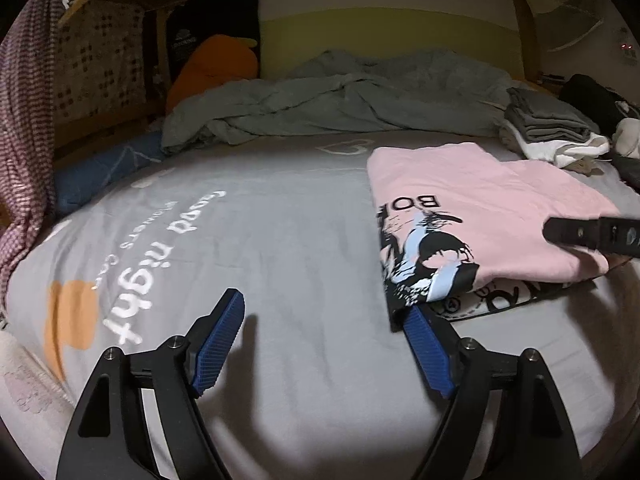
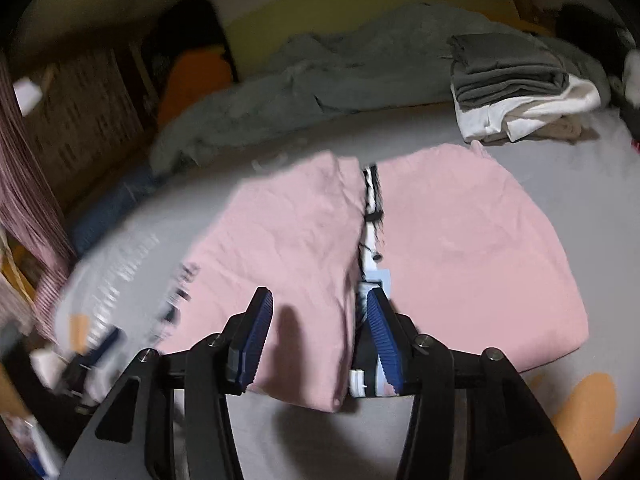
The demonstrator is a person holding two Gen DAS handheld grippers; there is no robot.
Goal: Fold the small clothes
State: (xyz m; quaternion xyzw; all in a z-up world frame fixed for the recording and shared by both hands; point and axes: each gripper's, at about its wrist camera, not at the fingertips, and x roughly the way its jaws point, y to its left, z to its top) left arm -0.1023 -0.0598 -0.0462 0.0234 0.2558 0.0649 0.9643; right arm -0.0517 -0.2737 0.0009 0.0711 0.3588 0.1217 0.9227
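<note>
Nearest, the left tool [image 1: 320,344] stands wide open and empty over the grey bed sheet [image 1: 280,240], just left of the pink T-shirt [image 1: 480,208]. The right tool [image 2: 320,336] is partly open, straddling the shirt's folded-in near flap without pinching it (both sides lie turned in). Farther right sits a folded stack [image 2: 516,80]. The loose flap could spring back if brushed.

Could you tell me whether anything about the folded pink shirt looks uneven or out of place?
Yes: the pink shirt is folded unevenly. In the right wrist view its two flaps do not meet, leaving a strip of the black-and-white print showing between them. In the left wrist view the printed edge sticks out below the pink layer. Nothing looks spilled or damaged.
</note>
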